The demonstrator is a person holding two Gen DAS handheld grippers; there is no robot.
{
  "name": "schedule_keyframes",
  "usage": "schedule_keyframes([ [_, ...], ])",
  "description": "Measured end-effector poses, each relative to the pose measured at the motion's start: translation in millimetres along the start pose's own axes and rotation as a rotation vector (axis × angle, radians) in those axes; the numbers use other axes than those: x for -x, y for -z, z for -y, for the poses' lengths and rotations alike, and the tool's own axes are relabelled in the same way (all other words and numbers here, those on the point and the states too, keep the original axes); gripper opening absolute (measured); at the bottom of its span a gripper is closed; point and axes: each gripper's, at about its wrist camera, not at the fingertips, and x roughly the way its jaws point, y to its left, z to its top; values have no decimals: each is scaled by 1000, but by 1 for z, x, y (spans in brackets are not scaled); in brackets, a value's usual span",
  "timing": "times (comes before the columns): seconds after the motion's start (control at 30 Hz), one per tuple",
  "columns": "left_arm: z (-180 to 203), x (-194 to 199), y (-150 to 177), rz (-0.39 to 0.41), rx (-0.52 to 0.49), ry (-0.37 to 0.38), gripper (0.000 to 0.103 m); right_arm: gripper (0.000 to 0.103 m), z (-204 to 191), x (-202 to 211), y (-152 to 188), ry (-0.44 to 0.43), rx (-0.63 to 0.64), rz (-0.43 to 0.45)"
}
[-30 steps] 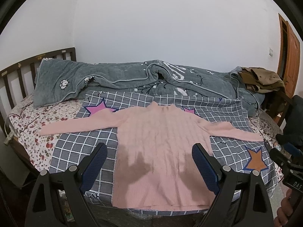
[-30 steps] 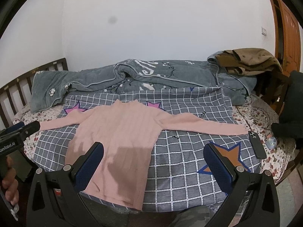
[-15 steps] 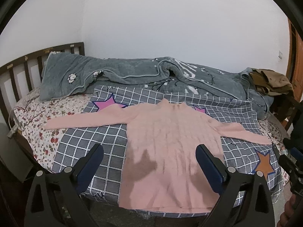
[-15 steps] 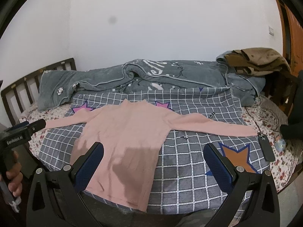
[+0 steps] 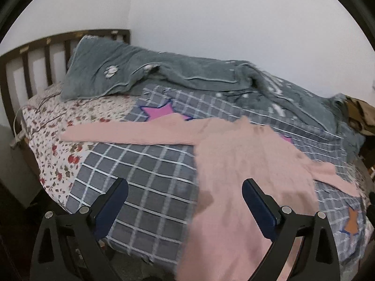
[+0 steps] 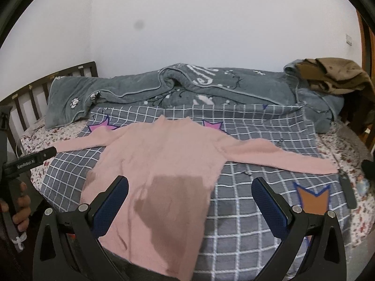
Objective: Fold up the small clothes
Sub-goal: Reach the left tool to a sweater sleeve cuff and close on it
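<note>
A rumpled grey blanket (image 6: 187, 86) and brown clothes (image 6: 332, 75) line the bed's far edge, while the pink sweater (image 6: 164, 161) lies flat, sleeves outspread, on the checked sheet (image 6: 253, 210) at the near edge, below the left gripper (image 5: 185, 201) and right gripper (image 6: 189, 199), both released and empty.

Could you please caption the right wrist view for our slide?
Open right tongs above a pink sweater spread flat on a checked blanket.

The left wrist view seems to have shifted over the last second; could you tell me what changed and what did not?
The left gripper swung toward the sweater's left sleeve, so the pink sweater now sits right of its open fingers. The right gripper eased slightly closer. Nothing was grasped: the sweater stays flat, sleeves spread, on the checked blanket.
</note>
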Motion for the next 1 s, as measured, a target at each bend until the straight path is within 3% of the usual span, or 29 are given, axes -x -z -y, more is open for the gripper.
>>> schedule_keyframes([
  [0.27, -71, -71, -10, -128, 48, -18, 97, 102, -26, -57, 4, -55, 6, -57],
  [0.47, -132, -117, -19, -140, 187, -29, 96, 100, -45, -93, 7, -81, 16, -95],
  [0.67, -186, -164, -35, -146, 307, -36, 91, 96, -57, -116, 10, -51, 67, -97],
  [0.83, -225, -187, -42, -122, 420, -60, 80, 96, -55, -133, 5, -47, 45, -105],
  [1.0, -243, -202, -51, -98, 451, -129, 65, 96, -51, -147, 2, -44, 21, -122],
])
